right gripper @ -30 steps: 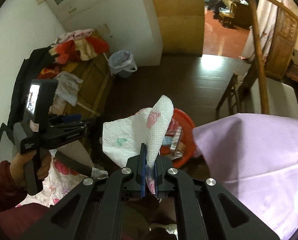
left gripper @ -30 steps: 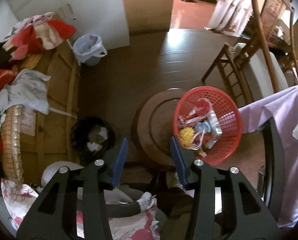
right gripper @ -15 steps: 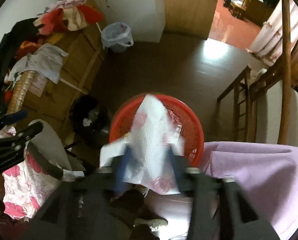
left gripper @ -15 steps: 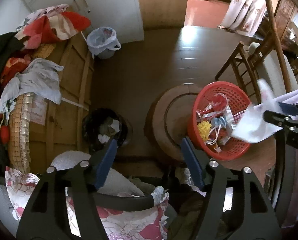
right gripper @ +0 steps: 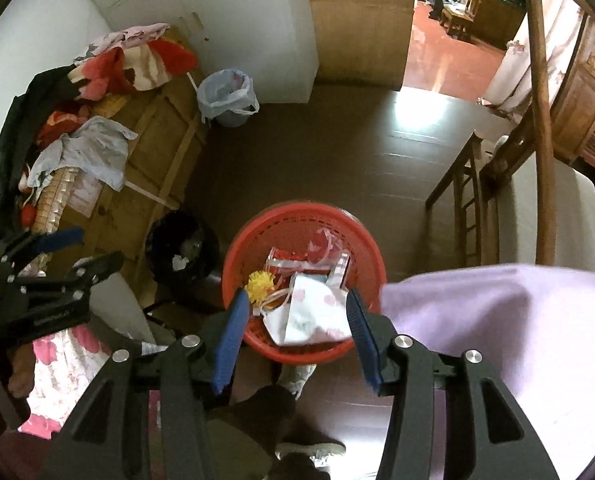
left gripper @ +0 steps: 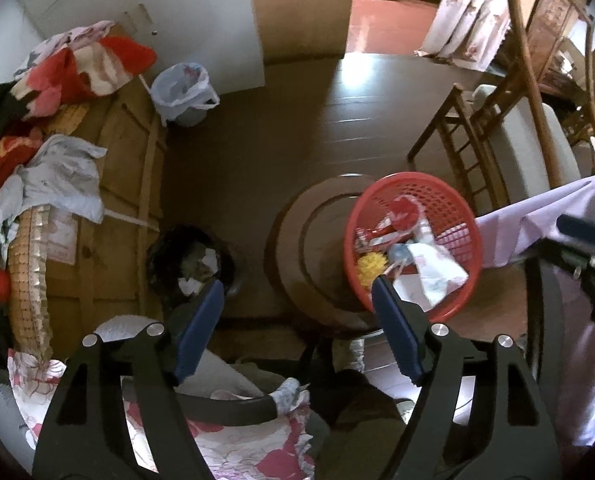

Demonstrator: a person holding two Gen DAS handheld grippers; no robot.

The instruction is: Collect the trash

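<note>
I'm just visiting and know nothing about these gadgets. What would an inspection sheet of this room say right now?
Surface: dark wooden floor; round wooden stool bearing the basket.
Job's things: red plastic mesh basket holding a white printed paper towel, red wrappers and a yellow spiky ball.
Clutter: black lined bin with scraps; pale bag-lined bin; clothes heaped on a wooden bench.
Grippers: right gripper open above the basket, towel dropped below it; left gripper empty, jaws opening.
Cables: nothing seen.
Surroundings: lilac cloth, wooden chair, white cabinet, doorway to a red-floored room.
</note>
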